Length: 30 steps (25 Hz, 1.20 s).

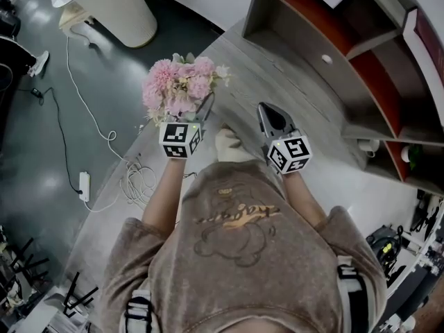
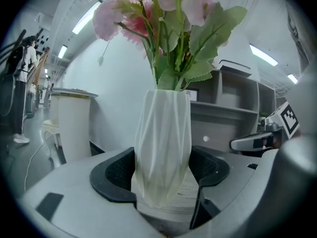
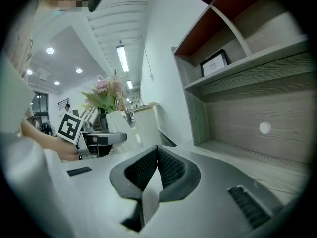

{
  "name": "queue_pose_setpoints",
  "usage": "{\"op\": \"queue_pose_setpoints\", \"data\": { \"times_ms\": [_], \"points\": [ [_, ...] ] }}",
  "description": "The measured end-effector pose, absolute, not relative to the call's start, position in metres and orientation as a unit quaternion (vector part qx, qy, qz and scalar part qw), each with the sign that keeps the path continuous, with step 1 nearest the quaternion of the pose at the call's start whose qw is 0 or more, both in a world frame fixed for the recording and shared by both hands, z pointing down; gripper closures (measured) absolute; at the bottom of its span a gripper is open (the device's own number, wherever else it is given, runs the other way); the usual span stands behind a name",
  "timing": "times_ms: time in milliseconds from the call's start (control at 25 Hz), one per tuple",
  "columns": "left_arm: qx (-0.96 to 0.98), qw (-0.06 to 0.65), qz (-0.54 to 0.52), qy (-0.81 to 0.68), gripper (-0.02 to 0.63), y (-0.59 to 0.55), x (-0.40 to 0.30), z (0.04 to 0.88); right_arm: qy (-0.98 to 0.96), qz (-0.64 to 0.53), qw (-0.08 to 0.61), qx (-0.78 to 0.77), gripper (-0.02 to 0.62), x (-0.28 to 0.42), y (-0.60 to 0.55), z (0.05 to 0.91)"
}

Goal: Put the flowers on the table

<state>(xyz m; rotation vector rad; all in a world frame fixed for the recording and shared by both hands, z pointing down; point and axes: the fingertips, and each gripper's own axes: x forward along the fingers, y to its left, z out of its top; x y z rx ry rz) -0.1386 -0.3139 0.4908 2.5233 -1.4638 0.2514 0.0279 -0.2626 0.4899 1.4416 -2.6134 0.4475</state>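
Observation:
A bunch of pink flowers [image 1: 179, 87] with green leaves stands in a white faceted vase [image 2: 163, 143]. My left gripper [image 1: 199, 116] is shut on the vase, one dark pad on each side of its lower body [image 2: 161, 171]. The vase's foot is low over the grey wood table [image 1: 277, 68]; I cannot tell whether it touches. From above, the blooms hide the vase. My right gripper [image 1: 272, 118] is to the right of the flowers, shut with nothing between its jaws [image 3: 157, 151]. Its view shows the flowers [image 3: 106, 95] and the left gripper's marker cube [image 3: 69, 126] off to the left.
A shelf unit [image 1: 361, 54] with red-backed compartments rises along the table's far right; a framed card [image 3: 214, 63] stands on one shelf. A white round pedestal [image 1: 121, 9] stands on the floor to the left, with cables and a power strip [image 1: 84, 184] below the table edge.

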Motion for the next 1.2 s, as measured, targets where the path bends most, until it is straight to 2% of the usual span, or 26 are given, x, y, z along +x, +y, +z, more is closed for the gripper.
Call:
{"op": "queue_pose_setpoints", "data": {
  "times_ms": [520, 1200],
  "points": [
    [0.867, 0.108, 0.107, -0.475, 0.256, -0.374, -0.113, 0.532, -0.853, 0.168, 0.065, 0.49, 0.595, 0.043, -0.293, 0.5],
    [0.87, 0.118, 0.124, -0.462, 0.256, -0.387, -0.093, 0.555, -0.843, 0.186, 0.077, 0.498, 0.595, 0.063, -0.299, 0.51]
  ]
}}
